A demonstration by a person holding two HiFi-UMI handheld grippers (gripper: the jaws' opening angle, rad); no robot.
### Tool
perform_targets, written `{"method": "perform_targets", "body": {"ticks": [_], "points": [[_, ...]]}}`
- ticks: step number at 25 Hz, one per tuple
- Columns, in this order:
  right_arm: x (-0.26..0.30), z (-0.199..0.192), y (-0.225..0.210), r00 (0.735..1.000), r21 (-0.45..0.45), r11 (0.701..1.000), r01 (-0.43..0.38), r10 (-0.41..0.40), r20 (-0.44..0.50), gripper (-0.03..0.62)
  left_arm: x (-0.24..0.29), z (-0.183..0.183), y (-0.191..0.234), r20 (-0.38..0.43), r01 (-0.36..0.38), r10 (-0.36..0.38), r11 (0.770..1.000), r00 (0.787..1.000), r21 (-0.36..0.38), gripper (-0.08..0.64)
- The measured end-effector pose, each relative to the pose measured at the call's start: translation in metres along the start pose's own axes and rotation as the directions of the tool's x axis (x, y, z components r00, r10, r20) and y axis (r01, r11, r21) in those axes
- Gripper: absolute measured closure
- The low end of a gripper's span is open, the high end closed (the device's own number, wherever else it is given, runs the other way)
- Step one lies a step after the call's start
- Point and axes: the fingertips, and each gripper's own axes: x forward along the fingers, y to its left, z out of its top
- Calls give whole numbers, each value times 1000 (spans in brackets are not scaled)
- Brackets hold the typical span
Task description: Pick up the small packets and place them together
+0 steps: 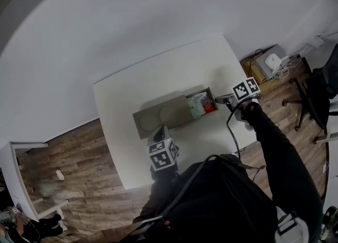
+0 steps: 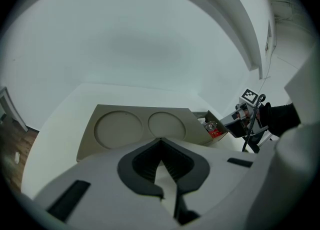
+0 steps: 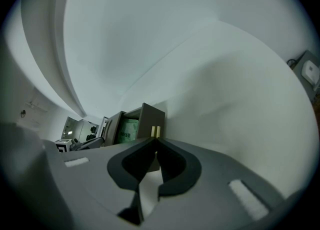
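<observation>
light: soft, even, rather dim | shadows: faint, on desk (image 1: 153, 81) behind box (image 1: 163, 116) | lens: heavy fisheye, black corners in gripper views | focus: right hand-held gripper (image 3: 155, 139) slightly soft

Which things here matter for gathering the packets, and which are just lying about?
Job in hand:
packets
tan box holding them
left tool
right tool

Lying about:
office chair
white device past the table corner
white shelf
</observation>
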Motion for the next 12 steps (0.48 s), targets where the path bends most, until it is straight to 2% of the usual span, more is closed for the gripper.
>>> {"method": "perform_targets", "body": {"ticks": [12], "points": [[-15,0,-11,1000,10,1000,12,-12,13,580,1,-1,-5,-3,1,-1,1000,1000,3,561]]}}
